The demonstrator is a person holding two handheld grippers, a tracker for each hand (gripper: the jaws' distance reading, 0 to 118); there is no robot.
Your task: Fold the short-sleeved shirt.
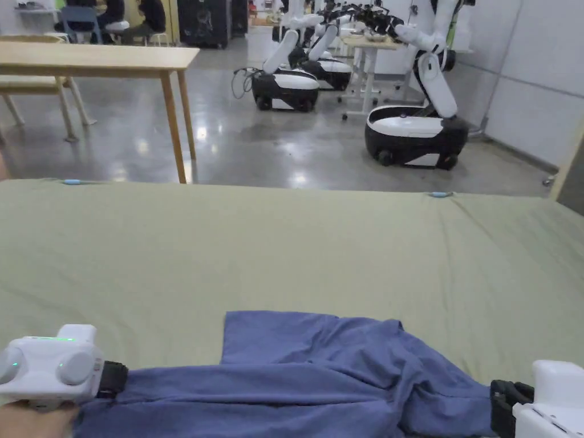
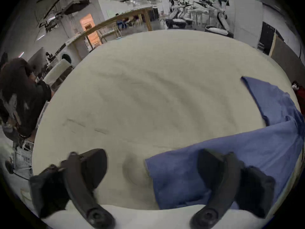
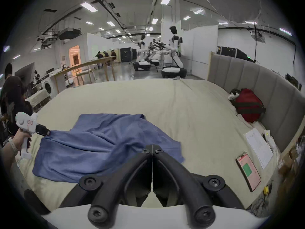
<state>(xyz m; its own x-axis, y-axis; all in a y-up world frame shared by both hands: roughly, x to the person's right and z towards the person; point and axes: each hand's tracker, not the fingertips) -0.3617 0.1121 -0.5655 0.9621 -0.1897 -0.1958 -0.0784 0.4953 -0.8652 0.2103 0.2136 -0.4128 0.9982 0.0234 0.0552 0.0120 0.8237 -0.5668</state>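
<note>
A blue short-sleeved shirt [image 1: 319,370] lies crumpled near the front edge of the bed's olive sheet [image 1: 285,245]. One sleeve sticks out toward the far side. My left gripper [image 1: 112,379] is at the shirt's left corner. In the left gripper view its jaws [image 2: 151,164] stand wide open, with one jaw over the shirt [image 2: 247,150] and the other over bare sheet. My right gripper [image 1: 505,402] is at the shirt's right end. In the right gripper view its jaws [image 3: 152,147] are closed together on the shirt's edge [image 3: 99,143], and folds run toward them. The left gripper [image 3: 43,131] also appears there.
A red bag [image 3: 247,105], papers [image 3: 259,146] and a phone [image 3: 248,169] lie along the grey padded headboard [image 3: 264,83] on my right. A person [image 2: 19,97] stands left of the bed. Wheeled robots [image 1: 416,131] and a wooden table [image 1: 97,57] stand beyond the far edge.
</note>
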